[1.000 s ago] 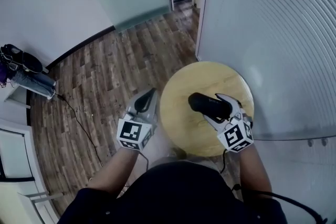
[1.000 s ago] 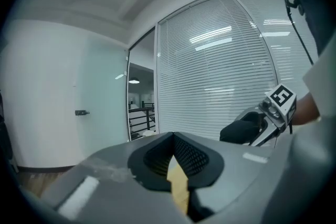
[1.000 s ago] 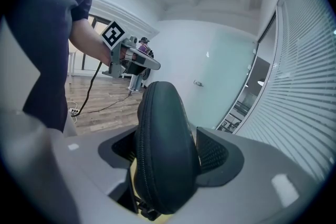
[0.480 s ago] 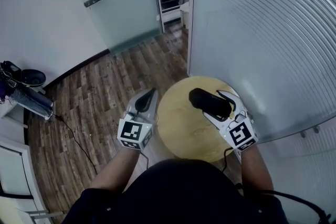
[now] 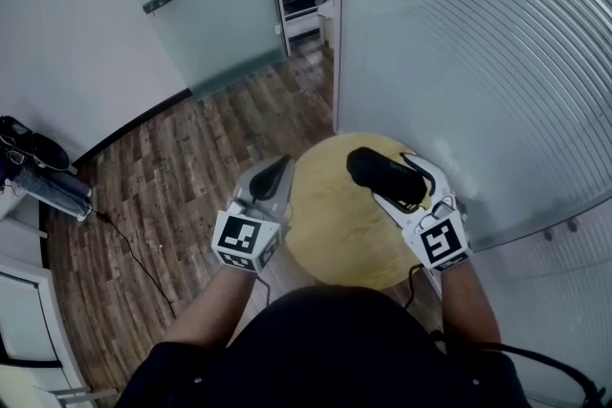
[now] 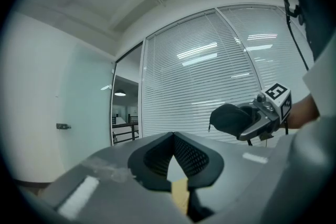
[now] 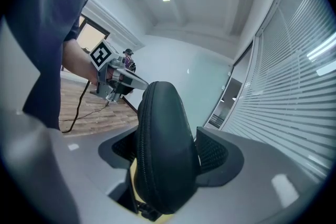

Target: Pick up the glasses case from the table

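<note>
The black zippered glasses case (image 5: 382, 175) hangs in the air above the round wooden table (image 5: 330, 234), clear of its top. My right gripper (image 5: 409, 179) is shut on the case, with one jaw on each long side. In the right gripper view the case (image 7: 165, 155) stands on edge and fills the gap between the dark pads (image 7: 212, 152). My left gripper (image 5: 271, 175) floats over the floor just left of the table, its jaws shut on nothing. Its tips (image 6: 173, 136) meet in the left gripper view, where the held case (image 6: 229, 118) shows to the right.
A ribbed glass partition (image 5: 478, 62) curves round the table's far and right sides. A frosted glass door (image 5: 201, 5) stands at the back. A black cable (image 5: 143, 234) runs across the wooden floor (image 5: 191, 158), and bags (image 5: 33, 162) lie at the far left.
Both grippers have risen toward the camera. The right one has carried the case higher above the tabletop. The jaws of both stand as before.
</note>
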The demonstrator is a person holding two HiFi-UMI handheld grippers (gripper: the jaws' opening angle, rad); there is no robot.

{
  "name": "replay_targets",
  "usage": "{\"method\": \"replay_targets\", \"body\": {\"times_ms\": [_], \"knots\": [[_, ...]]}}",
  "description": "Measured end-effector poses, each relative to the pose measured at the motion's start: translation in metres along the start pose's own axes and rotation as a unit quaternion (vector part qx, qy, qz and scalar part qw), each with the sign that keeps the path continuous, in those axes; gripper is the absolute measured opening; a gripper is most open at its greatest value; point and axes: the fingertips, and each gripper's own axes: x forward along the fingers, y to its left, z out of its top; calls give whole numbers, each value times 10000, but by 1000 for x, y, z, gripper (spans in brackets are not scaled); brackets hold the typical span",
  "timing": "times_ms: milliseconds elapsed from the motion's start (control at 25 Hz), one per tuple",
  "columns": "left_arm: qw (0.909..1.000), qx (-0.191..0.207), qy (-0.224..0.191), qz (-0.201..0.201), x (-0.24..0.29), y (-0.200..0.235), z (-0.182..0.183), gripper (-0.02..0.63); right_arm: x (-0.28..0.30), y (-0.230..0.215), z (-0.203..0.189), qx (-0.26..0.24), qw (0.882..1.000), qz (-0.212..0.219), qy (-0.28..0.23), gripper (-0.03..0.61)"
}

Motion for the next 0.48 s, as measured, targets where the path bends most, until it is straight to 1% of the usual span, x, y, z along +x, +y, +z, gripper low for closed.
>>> {"method": "replay_targets", "body": {"times_ms": [240,480], "knots": [[9997,196,-18,-122,-2,-11,0,5,-7,4,-5,62,10000,44,8,334],[9999,113,90,-61,-3,-10,2,5,-9,4,-2,26,9999,103,32,334]]}}
